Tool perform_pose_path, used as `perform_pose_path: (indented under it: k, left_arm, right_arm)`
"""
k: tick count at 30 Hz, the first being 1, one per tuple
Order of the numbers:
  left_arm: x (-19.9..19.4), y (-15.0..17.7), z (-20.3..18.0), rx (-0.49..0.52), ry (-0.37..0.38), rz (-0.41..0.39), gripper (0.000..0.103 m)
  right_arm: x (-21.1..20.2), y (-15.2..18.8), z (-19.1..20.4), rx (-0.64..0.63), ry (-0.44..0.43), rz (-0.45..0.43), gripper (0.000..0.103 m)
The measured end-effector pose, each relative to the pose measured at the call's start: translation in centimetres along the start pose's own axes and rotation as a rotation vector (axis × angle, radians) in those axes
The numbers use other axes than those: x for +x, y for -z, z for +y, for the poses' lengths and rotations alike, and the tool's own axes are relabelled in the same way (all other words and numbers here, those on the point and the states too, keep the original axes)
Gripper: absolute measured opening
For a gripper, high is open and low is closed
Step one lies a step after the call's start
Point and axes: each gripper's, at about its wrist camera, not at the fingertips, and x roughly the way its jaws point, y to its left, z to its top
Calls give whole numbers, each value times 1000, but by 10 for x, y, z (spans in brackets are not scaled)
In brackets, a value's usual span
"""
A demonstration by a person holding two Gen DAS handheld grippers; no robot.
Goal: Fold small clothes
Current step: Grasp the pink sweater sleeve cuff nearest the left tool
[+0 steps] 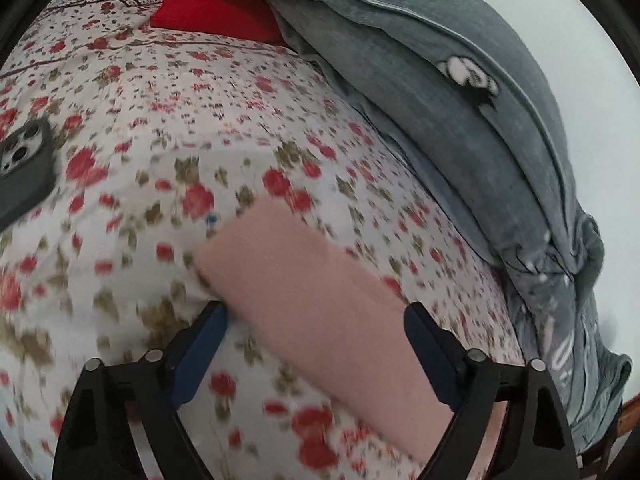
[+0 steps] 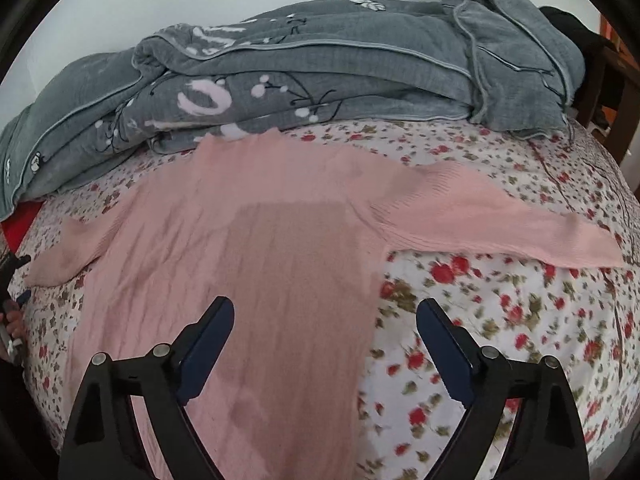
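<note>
A pink knit sweater (image 2: 256, 240) lies flat on the floral bedsheet (image 2: 500, 320), sleeves spread left and right. My right gripper (image 2: 325, 312) is open above the sweater's right edge, holding nothing. In the left wrist view one pink sleeve (image 1: 312, 300) lies between the open fingers of my left gripper (image 1: 316, 316), which hovers over its end and grips nothing. The left gripper also shows at the far left edge of the right wrist view (image 2: 12, 280).
A folded grey blanket (image 2: 320, 64) lies along the wall side of the bed. A phone in a dark case (image 1: 24, 168) lies on the sheet at the left. A red cloth (image 1: 216, 4) sits near the blanket. Wooden furniture (image 2: 612, 80) stands beyond the bed's right end.
</note>
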Motion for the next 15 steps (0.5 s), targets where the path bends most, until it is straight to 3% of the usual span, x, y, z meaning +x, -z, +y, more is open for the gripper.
perform_pose_path:
  k: [2, 3, 4, 5, 6, 7, 10, 15]
  left_arm:
    - [4, -4, -1, 11, -9, -4, 83]
    - [3, -4, -3, 21, -33, -23, 68]
    - [4, -6, -3, 31, -75, -36, 46]
    - [5, -8, -2, 34, -110, -36, 37]
    - [5, -11, 1, 25, -131, -37, 19]
    - [4, -14, 6, 15, -121, -34, 10]
    - [-9, -21, 8, 13, -93, -33, 10]
    - [-69, -24, -21, 69, -109, -162, 9]
  right_arm:
    - [3, -3, 4, -11, 8, -7, 92]
    - [5, -4, 6, -15, 12, -9, 92]
    - [6, -5, 6, -15, 12, -10, 92]
    - [8, -6, 6, -14, 12, -11, 92]
    - [9, -6, 5, -10, 10, -11, 92]
    - [9, -6, 4, -8, 7, -11, 92]
    - [7, -5, -5, 5, -9, -13, 92]
    - [-8, -3, -29, 38, -24, -54, 92]
